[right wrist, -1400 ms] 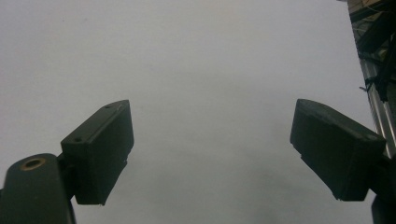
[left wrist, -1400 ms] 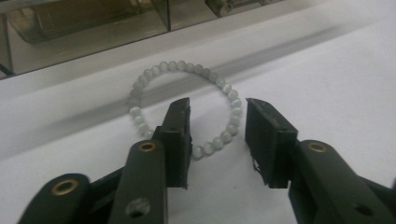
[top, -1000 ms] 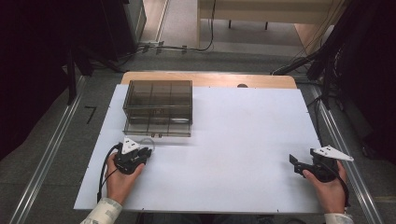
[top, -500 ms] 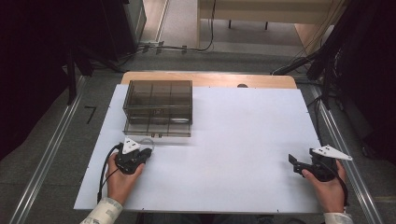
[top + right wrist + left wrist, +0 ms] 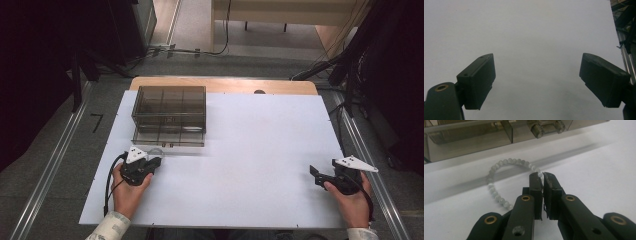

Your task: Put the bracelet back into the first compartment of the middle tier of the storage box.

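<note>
Bead bracelet (image 5: 499, 180) partly hidden behind the pinched-together jaws of the left gripper (image 5: 542, 176), so the bead grip cannot be made out. Smoky plastic box (image 5: 499, 131) cut off at the top edge. Insides of the box too dim and small to tell from the high view.

Count, present moment:

- Grippers: two. Left gripper (image 5: 156, 161), right gripper (image 5: 315, 176).
- Hands: two, one per gripper: left hand (image 5: 127, 192), right hand (image 5: 352, 200).
- Compartment boxes: one, smoky clear plastic box (image 5: 169, 114), ahead of the left jaws.
- Bead bracelets: one, pale bead bracelet (image 5: 499, 180), its loop ahead of the left jaws, one strand pinched between them.
- White table (image 5: 260, 150) surfaces: one.
</note>
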The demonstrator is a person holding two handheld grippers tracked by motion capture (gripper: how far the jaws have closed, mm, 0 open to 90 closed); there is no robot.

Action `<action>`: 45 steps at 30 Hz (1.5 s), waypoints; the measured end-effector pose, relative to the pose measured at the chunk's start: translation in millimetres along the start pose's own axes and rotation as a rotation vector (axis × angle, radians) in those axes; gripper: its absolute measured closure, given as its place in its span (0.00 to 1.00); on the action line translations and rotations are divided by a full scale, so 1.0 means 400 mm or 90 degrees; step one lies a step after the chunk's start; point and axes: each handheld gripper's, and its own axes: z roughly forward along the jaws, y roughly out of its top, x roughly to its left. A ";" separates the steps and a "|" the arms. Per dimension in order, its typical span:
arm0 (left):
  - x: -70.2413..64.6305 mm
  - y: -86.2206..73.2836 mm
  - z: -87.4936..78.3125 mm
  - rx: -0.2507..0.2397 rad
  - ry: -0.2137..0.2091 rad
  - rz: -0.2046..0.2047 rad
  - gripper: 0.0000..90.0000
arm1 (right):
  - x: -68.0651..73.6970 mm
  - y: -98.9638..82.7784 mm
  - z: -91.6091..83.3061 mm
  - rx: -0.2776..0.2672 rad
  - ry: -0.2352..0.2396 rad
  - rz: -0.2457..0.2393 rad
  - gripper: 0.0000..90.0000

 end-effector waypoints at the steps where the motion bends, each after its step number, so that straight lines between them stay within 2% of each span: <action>1: 0.000 0.001 -0.002 -0.003 -0.001 -0.001 0.96 | 0.000 0.000 0.000 0.000 0.000 0.000 0.13; 13: 0.000 0.017 -0.030 -0.031 0.001 -0.010 0.96 | -0.001 0.000 0.000 0.000 0.000 0.000 0.13; 23: 0.001 0.026 -0.054 -0.077 0.009 -0.018 0.96 | -0.002 -0.001 0.001 0.000 -0.001 -0.002 0.13; 27: 0.001 0.028 -0.059 -0.087 0.007 -0.021 0.96 | -0.002 -0.001 0.001 0.001 -0.002 -0.001 0.13; 32: 0.002 0.032 -0.061 -0.088 0.002 -0.024 0.96 | -0.002 -0.001 0.001 0.000 -0.003 -0.003 0.13; 38: 0.005 0.045 -0.072 -0.096 -0.008 -0.039 0.96 | -0.001 -0.001 0.002 0.004 -0.003 -0.001 0.13; 45: 0.012 0.057 -0.083 -0.103 -0.006 -0.047 0.96 | -0.001 -0.001 0.003 0.004 -0.003 -0.001 0.13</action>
